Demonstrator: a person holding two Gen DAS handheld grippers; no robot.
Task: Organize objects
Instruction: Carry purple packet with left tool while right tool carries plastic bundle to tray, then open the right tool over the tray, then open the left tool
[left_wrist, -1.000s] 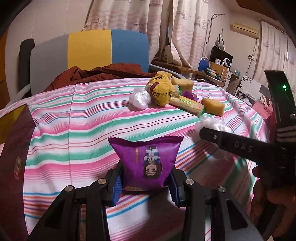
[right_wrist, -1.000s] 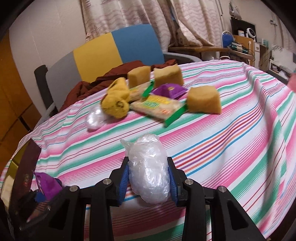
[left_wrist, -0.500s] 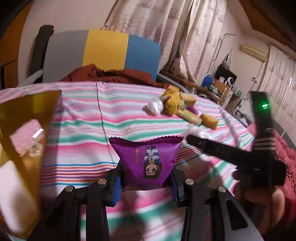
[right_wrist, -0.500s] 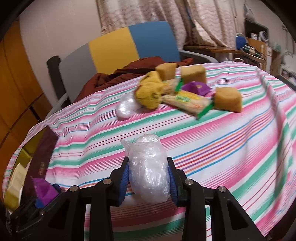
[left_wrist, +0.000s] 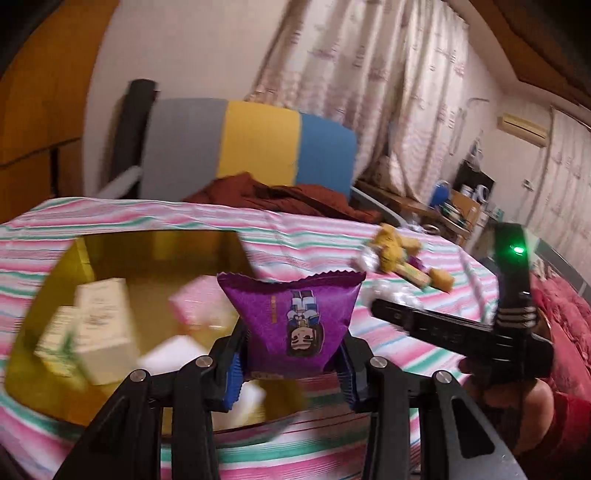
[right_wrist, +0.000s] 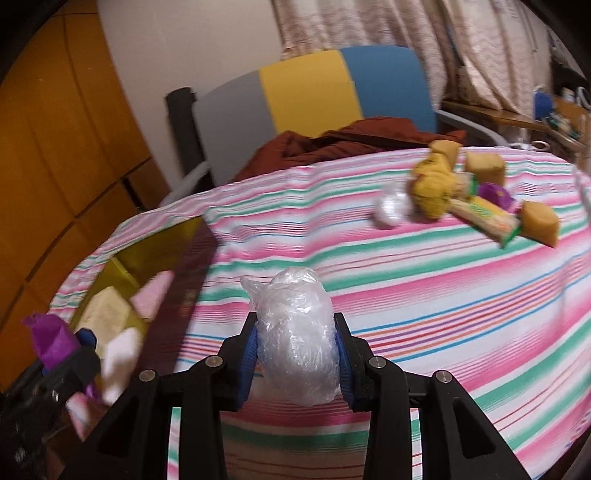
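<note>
My left gripper (left_wrist: 291, 365) is shut on a purple snack packet (left_wrist: 293, 319) and holds it above the near right rim of a gold box (left_wrist: 155, 254). The box holds cream cartons (left_wrist: 99, 321), a pink block (left_wrist: 199, 304) and white pieces. My right gripper (right_wrist: 295, 360) is shut on a clear plastic-wrapped bundle (right_wrist: 297, 336) above the striped cloth, just right of the box (right_wrist: 122, 266). The left gripper with its purple packet (right_wrist: 50, 338) shows at the lower left of the right wrist view.
A pile lies far right on the striped tablecloth (right_wrist: 424, 280): a yellow plush toy (right_wrist: 432, 188), sponge blocks (right_wrist: 541, 219), a long wrapped snack (right_wrist: 487, 216), a purple packet (right_wrist: 495, 194) and a clear bundle (right_wrist: 391, 208). A grey, yellow and blue chair (right_wrist: 314, 99) with a brown cloth stands behind.
Both grippers have swung left towards the gold box, each keeping its hold. The box now fills the left of the left wrist view, under the purple packet.
</note>
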